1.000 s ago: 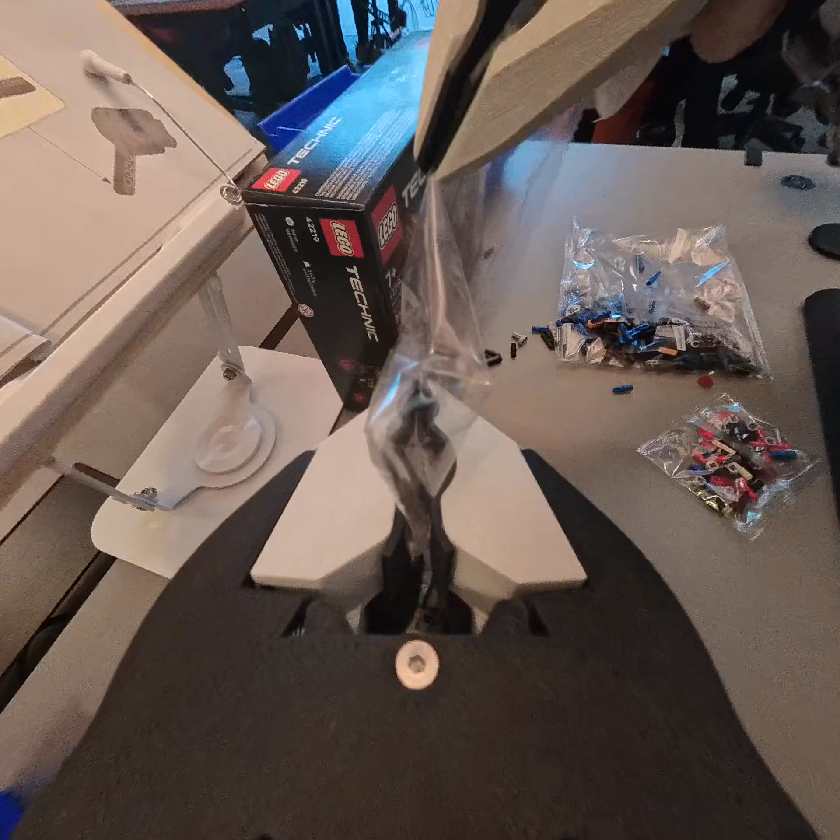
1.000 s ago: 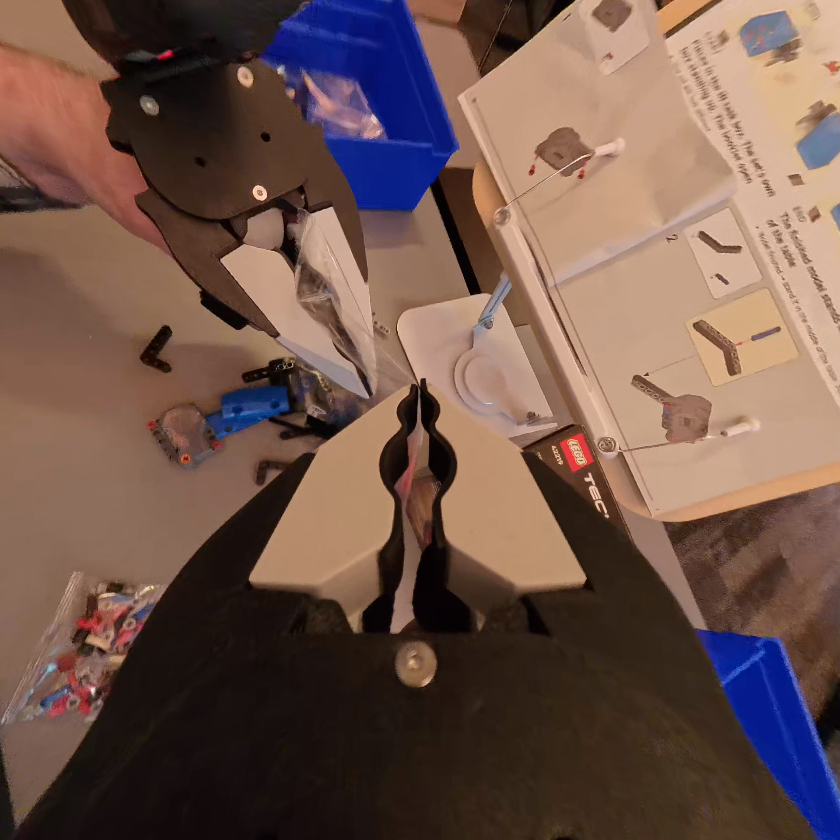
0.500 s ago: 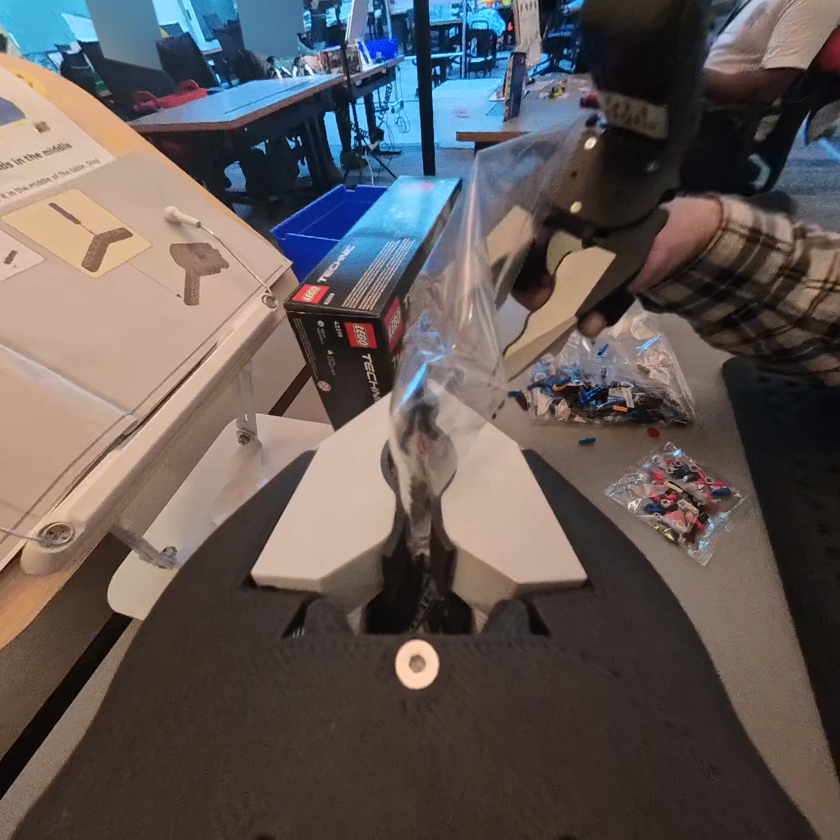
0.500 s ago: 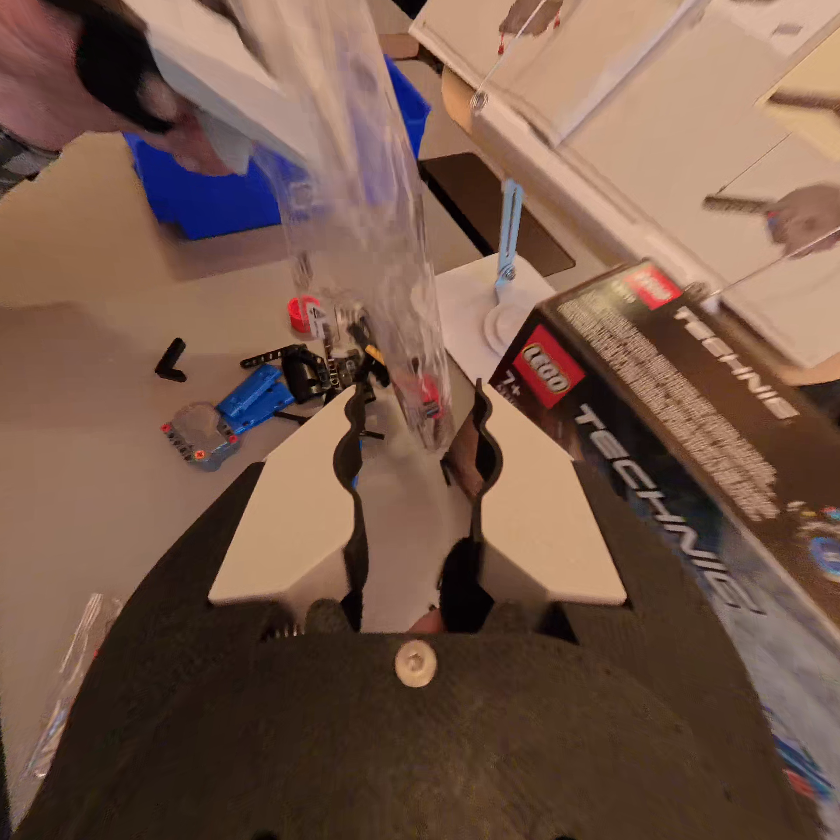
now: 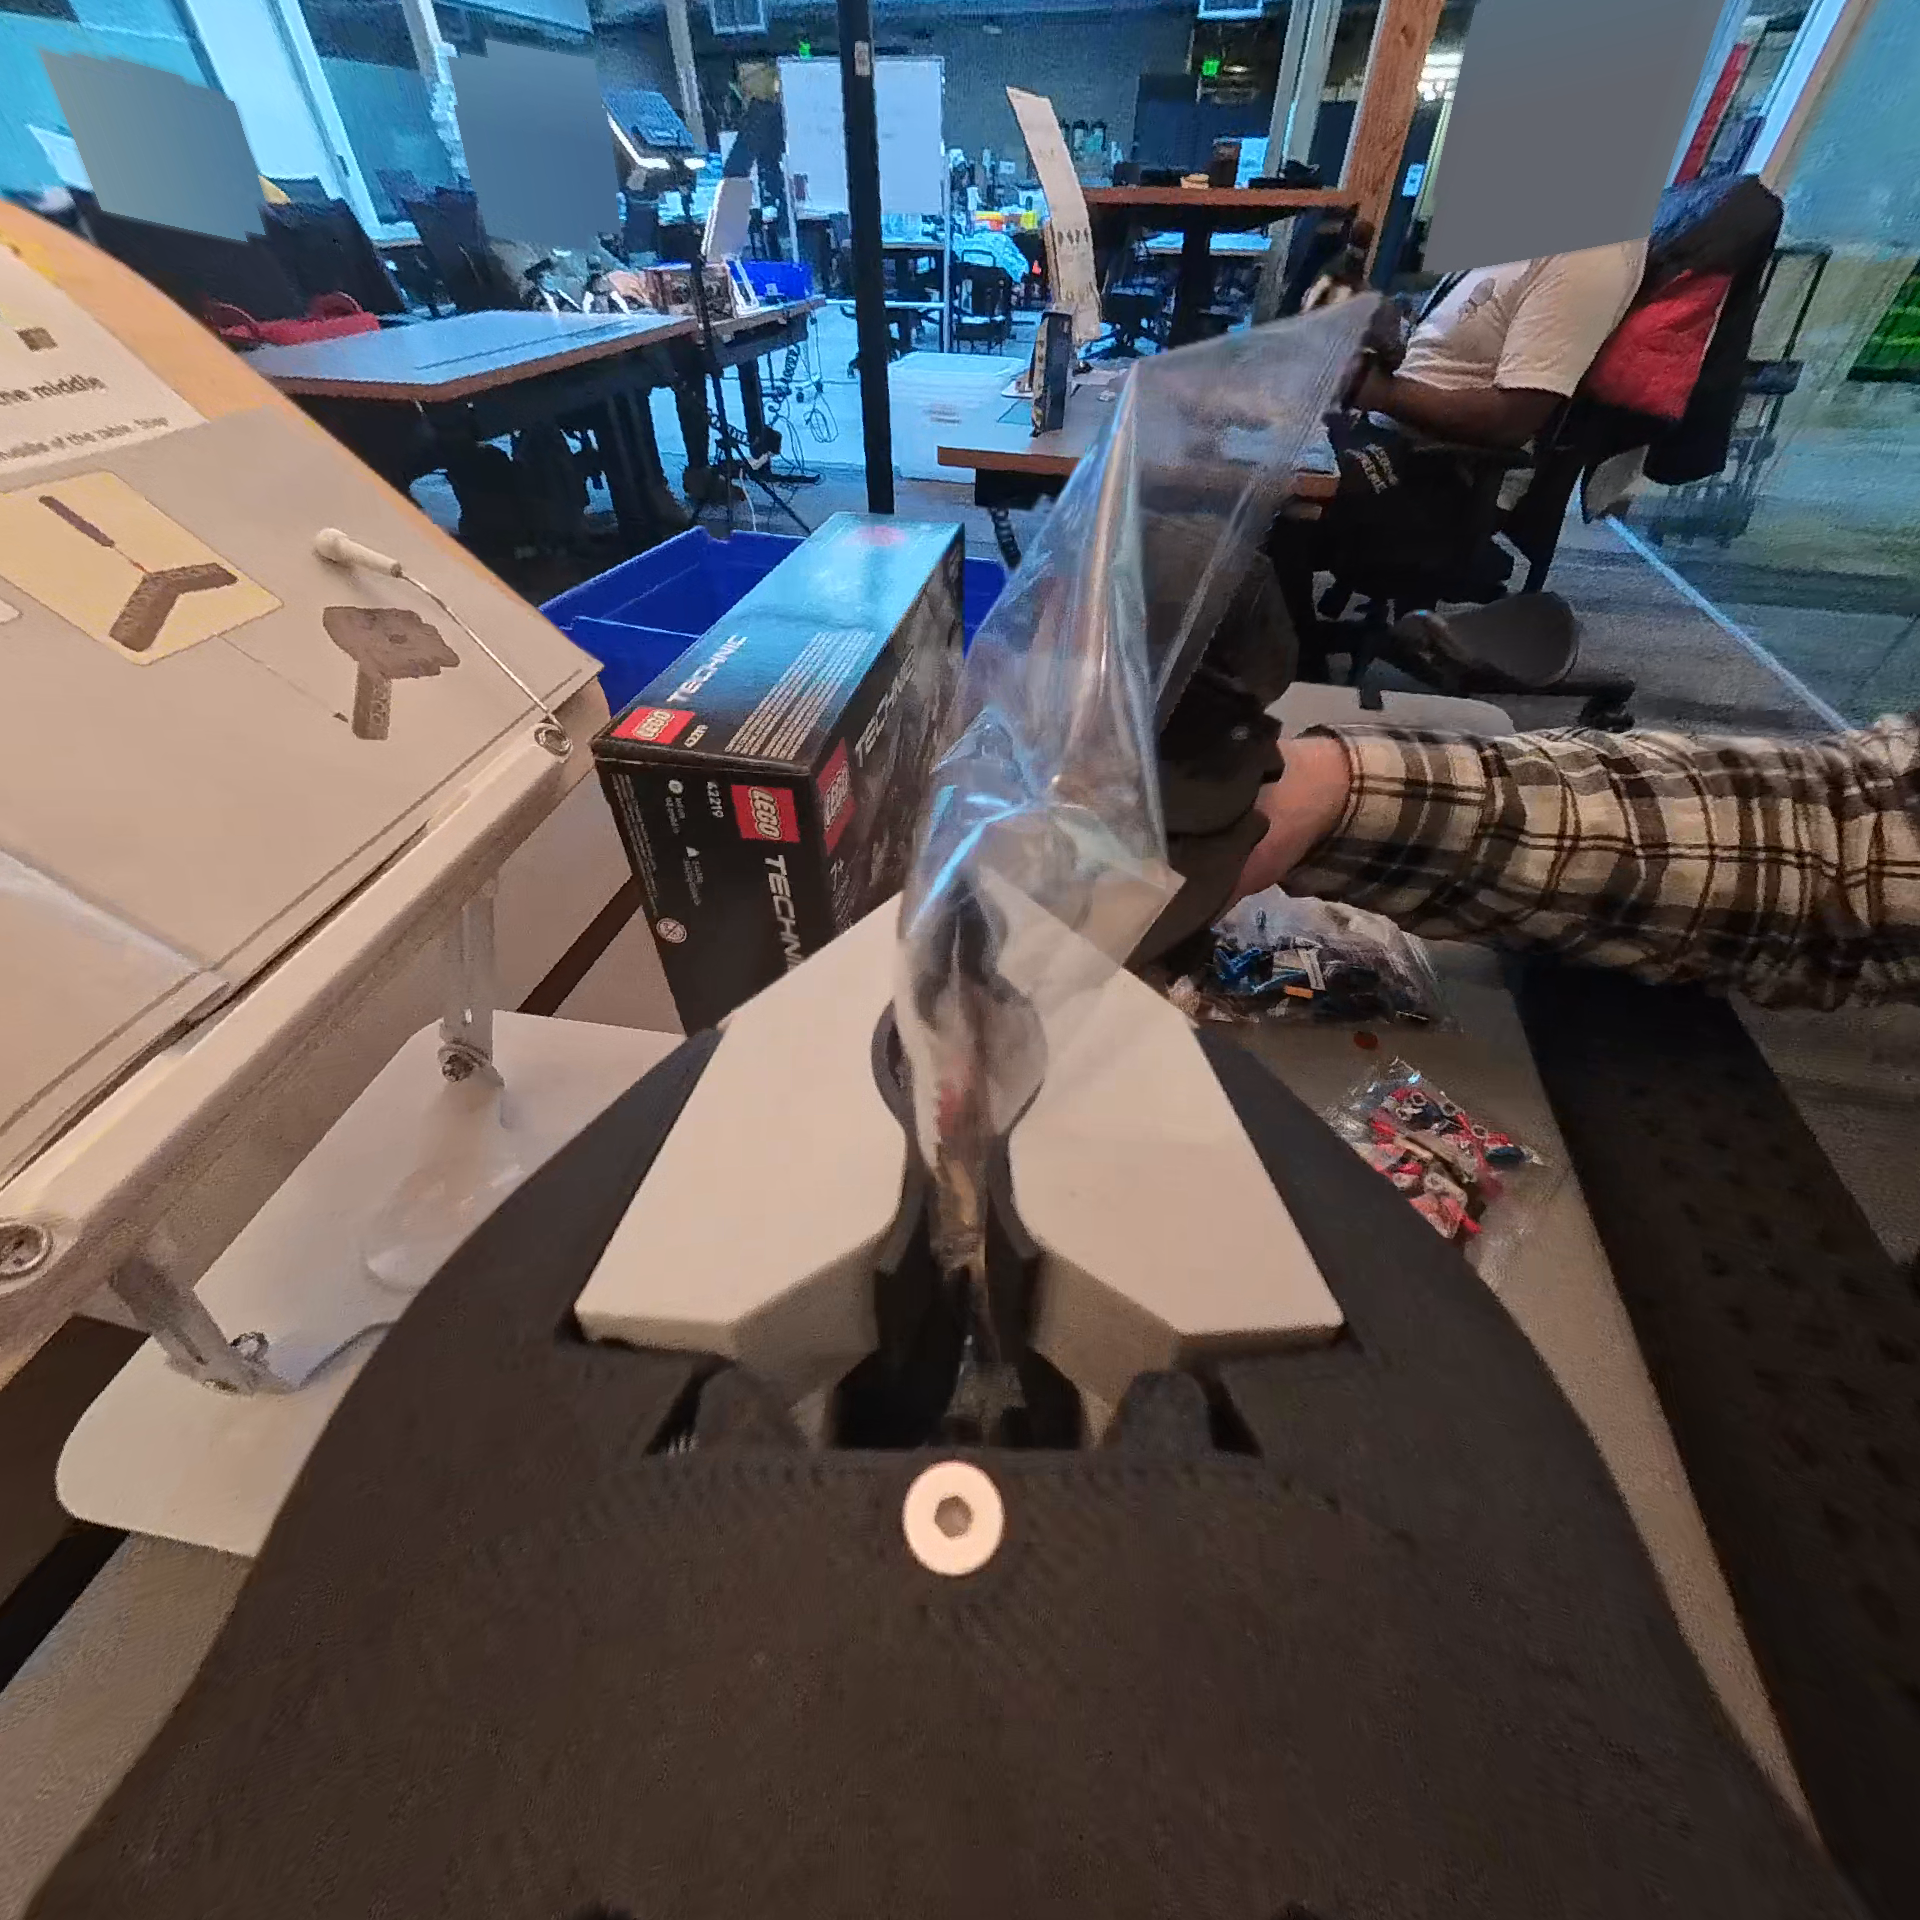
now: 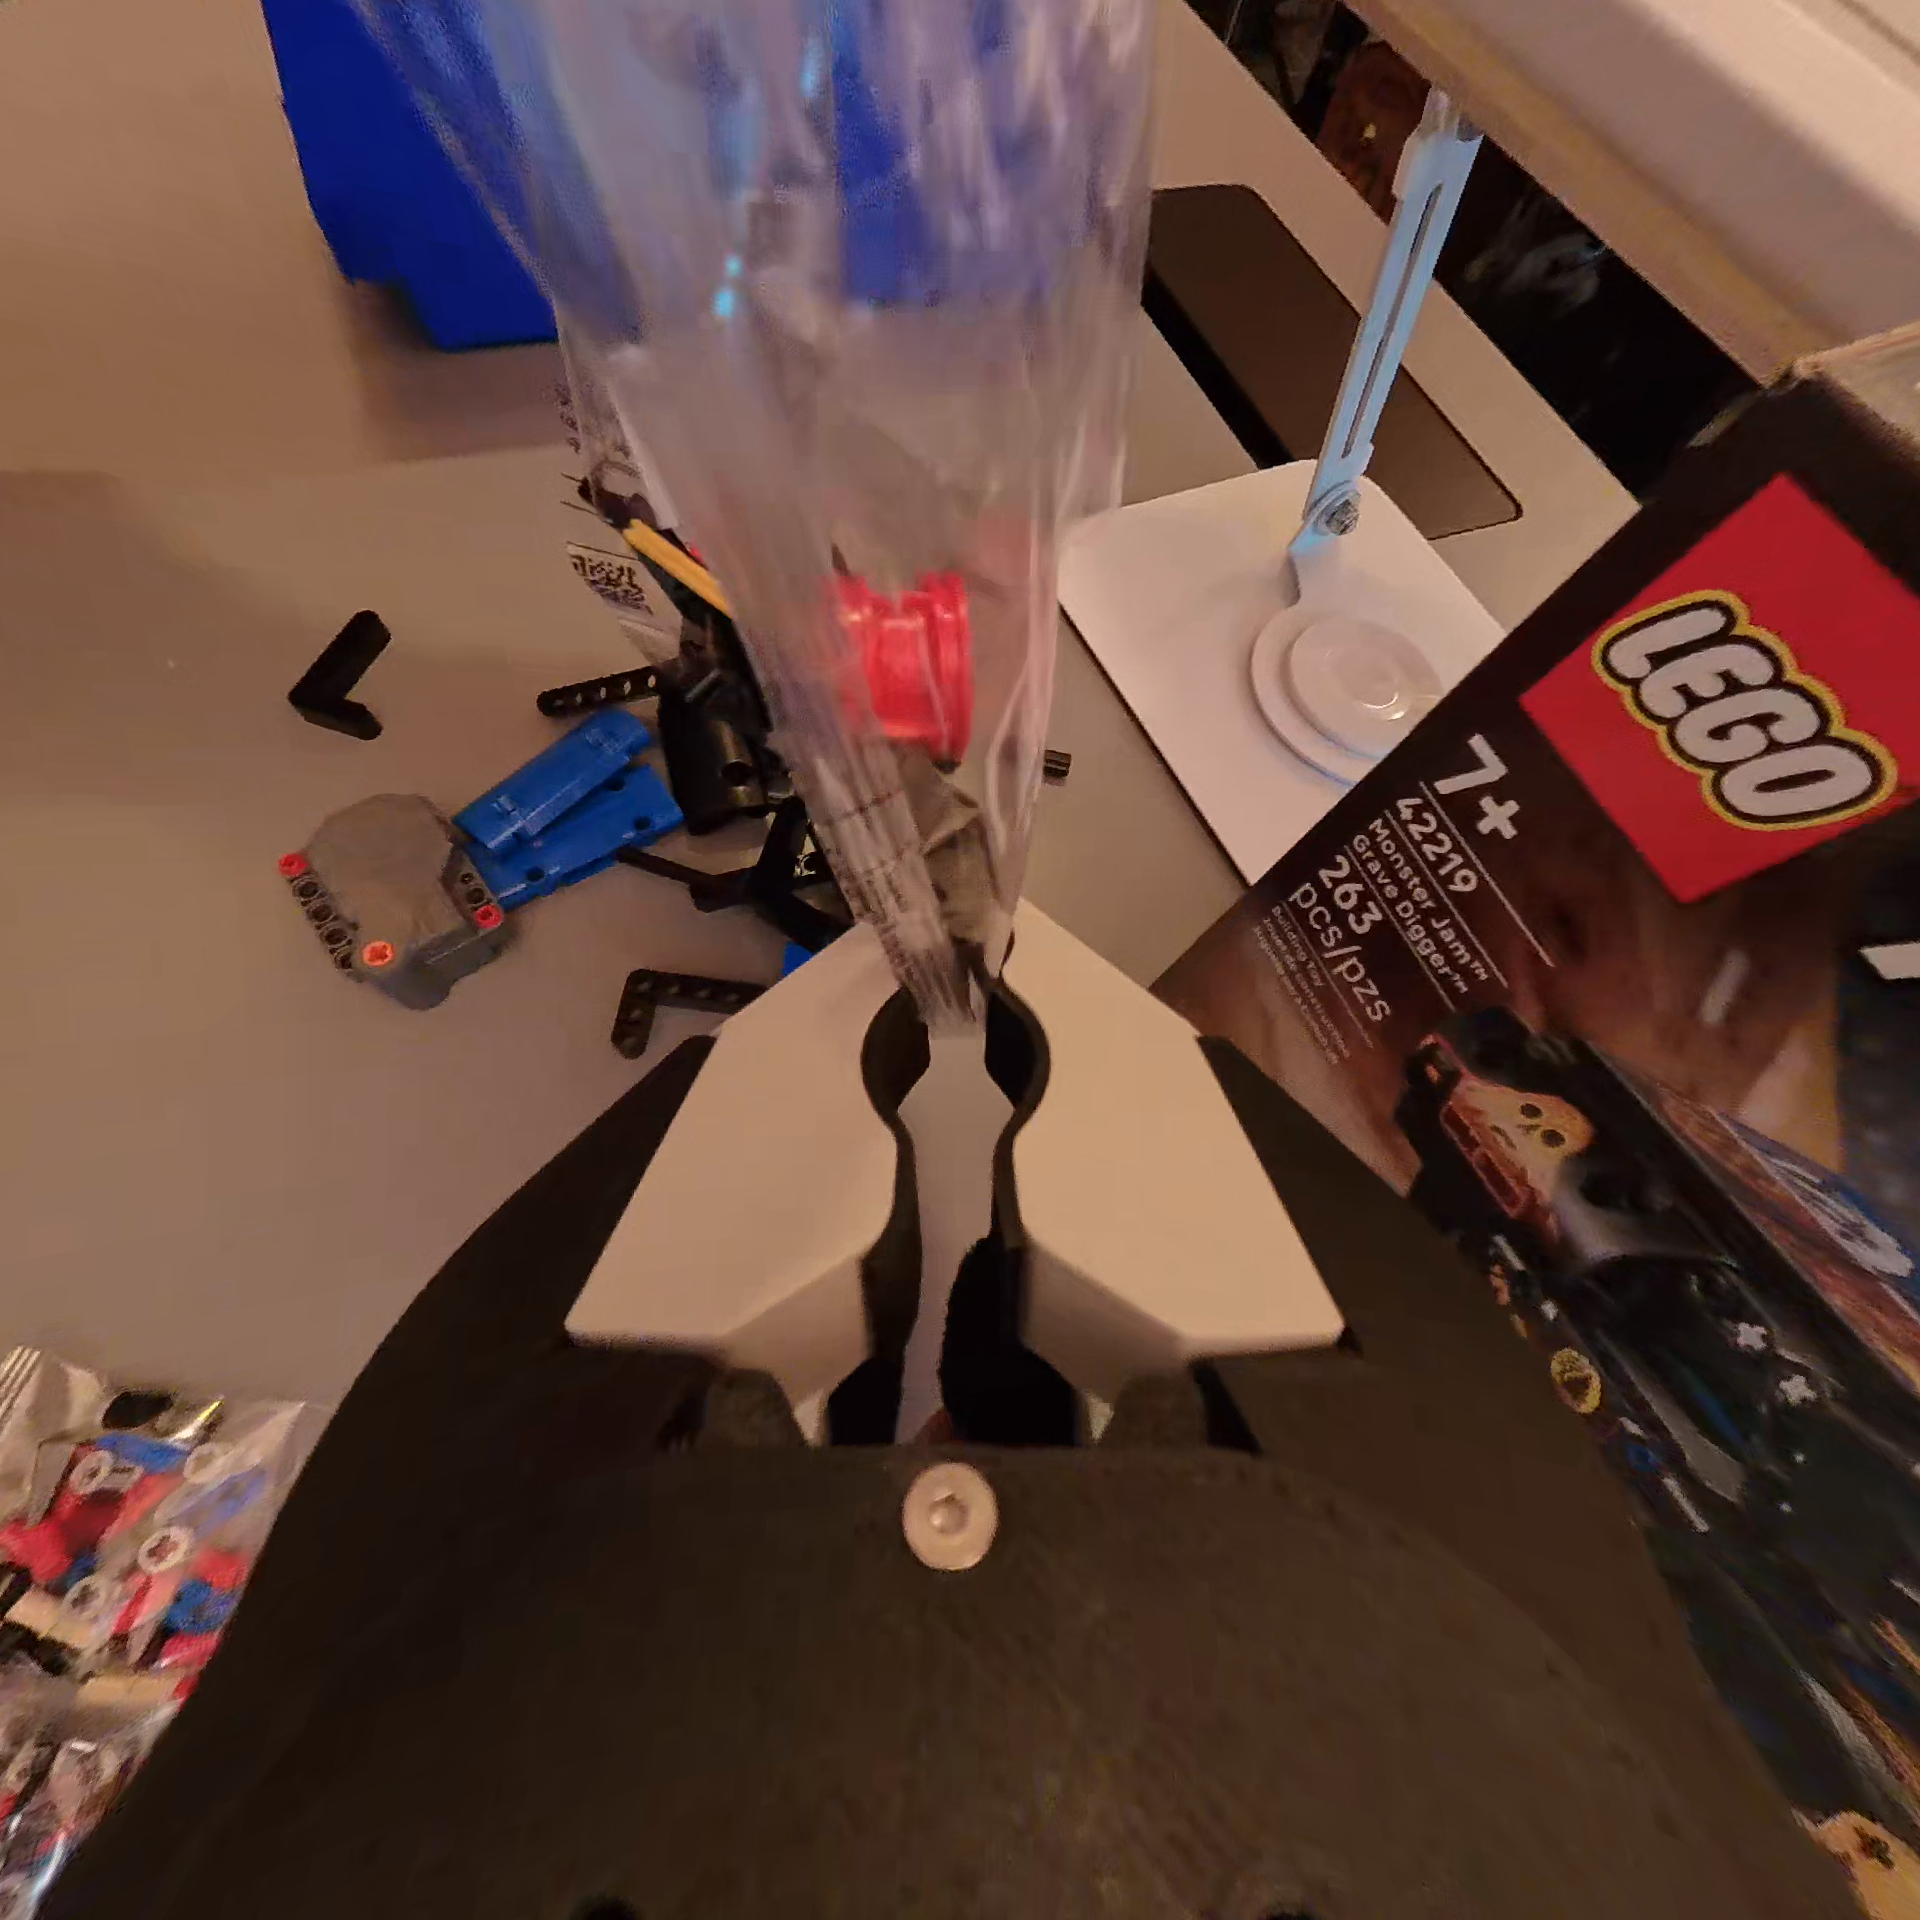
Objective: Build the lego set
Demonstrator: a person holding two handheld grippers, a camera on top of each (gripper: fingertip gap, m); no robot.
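Observation:
My left gripper (image 5: 961, 997) is shut on one end of a clear plastic bag (image 5: 1091, 675), which rises up and to the right with its far end loose. In the right wrist view the bag (image 6: 831, 364) hangs down into my right gripper (image 6: 948, 987), whose jaws are closed on its narrow lower end. A red wheel hub (image 6: 904, 665) shows through the bag. Loose parts lie on the table: a blue panel (image 6: 566, 810), a grey block with red pins (image 6: 395, 904) and black angle beams (image 6: 338, 686). A hand in a plaid sleeve (image 5: 1294, 810) holds the right gripper behind the bag.
The black set box (image 5: 779, 748) stands just ahead, close on the right in the right wrist view (image 6: 1558, 1039). An instruction stand (image 5: 208, 675) with a white base (image 6: 1247, 644) is at the left. Two sealed part bags (image 5: 1309, 956) (image 5: 1439, 1153), a blue bin (image 5: 665, 603) and a black mat (image 5: 1766, 1247) lie around.
My right gripper let go of the bag, opened, dropped lower toward the table, then closed on the bag's lower end. My left gripper kept its hold and tilted upward.

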